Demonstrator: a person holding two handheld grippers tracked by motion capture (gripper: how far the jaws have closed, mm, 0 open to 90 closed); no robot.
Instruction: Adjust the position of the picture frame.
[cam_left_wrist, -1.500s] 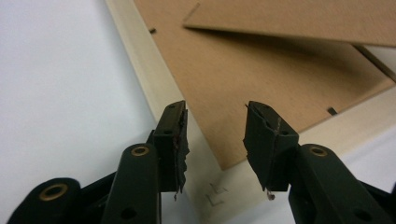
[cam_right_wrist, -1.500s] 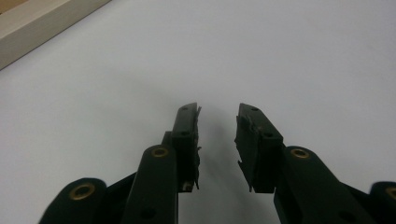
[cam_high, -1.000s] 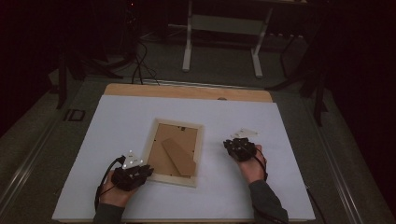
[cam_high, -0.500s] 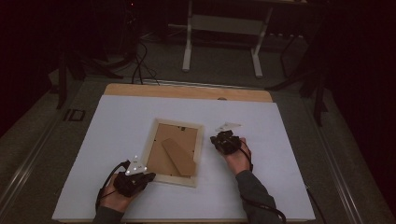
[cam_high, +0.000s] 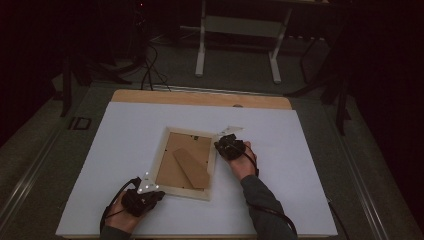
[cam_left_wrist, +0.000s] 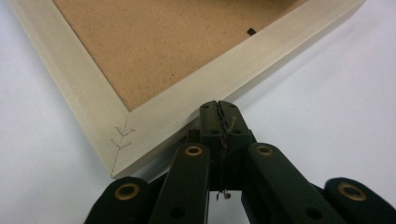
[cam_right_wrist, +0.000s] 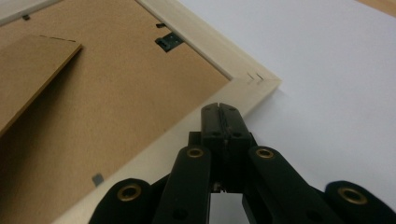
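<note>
The picture frame (cam_high: 186, 162) lies face down on the worktop (cam_high: 310, 165). Both jaws pressed together, empty: left hand-held gripper (cam_left_wrist: 219, 108) at its near corner, right hand-held gripper (cam_right_wrist: 219, 112) on its far edge.

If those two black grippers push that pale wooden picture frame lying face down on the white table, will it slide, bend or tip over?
The pale wooden picture frame would probably slide flat rather than tip, since it lies low on the smooth white table. Its mitred rails look stiff, so bending seems unlikely. The brown stand flap may flop if lifted.

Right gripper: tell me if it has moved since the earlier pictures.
Yes. In the high view the right gripper has slid left across the white table to the picture frame, at its far right corner, jaws shut.
</note>
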